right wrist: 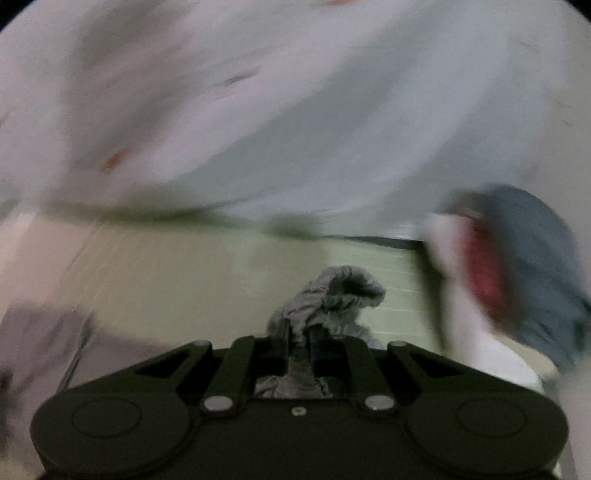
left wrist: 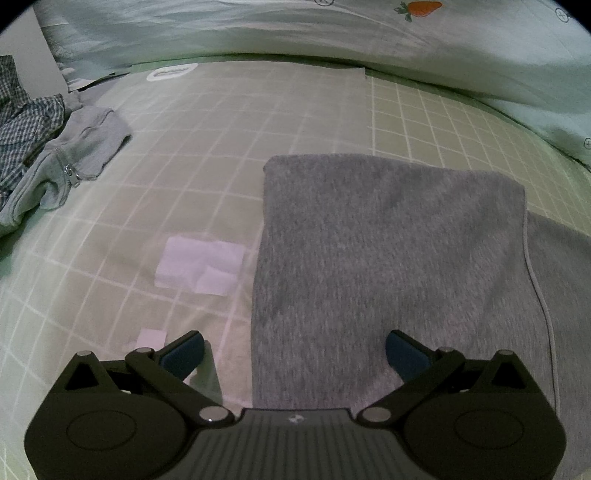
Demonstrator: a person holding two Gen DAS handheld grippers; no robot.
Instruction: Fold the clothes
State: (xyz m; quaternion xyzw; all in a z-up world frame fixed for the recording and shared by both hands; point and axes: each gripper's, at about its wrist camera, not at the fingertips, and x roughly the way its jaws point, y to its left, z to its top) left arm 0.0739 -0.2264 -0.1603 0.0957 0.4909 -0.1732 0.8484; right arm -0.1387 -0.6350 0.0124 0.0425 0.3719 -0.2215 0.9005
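Our left gripper has its blue-padded fingers spread wide, holding nothing, poised just above the near edge of a folded grey knit garment. One pad sits over the bare sheet, just left of the garment's left edge; the other sits over the grey fabric itself. We cannot tell whether either pad touches what lies under it. A thin pale cord or seam runs down the garment's right side, where a lower layer of the same grey cloth spreads out toward the right.

Our right gripper has its fingers pressed together on a bunched fold of grey cloth, which puckers up beyond the tips and also shows behind them, near the gripper body. That view is heavily blurred, so we cannot say which part of the garment this is.

Everything lies on a pale green bedsheet with a white grid pattern. To the far left sit a crumpled light grey zippered garment and a checked blue-and-white shirt, well apart from the folded piece. A white quilt printed with a carrot is heaped along the far side. In the right wrist view, a blurred blue, red and white shape stands at the right.
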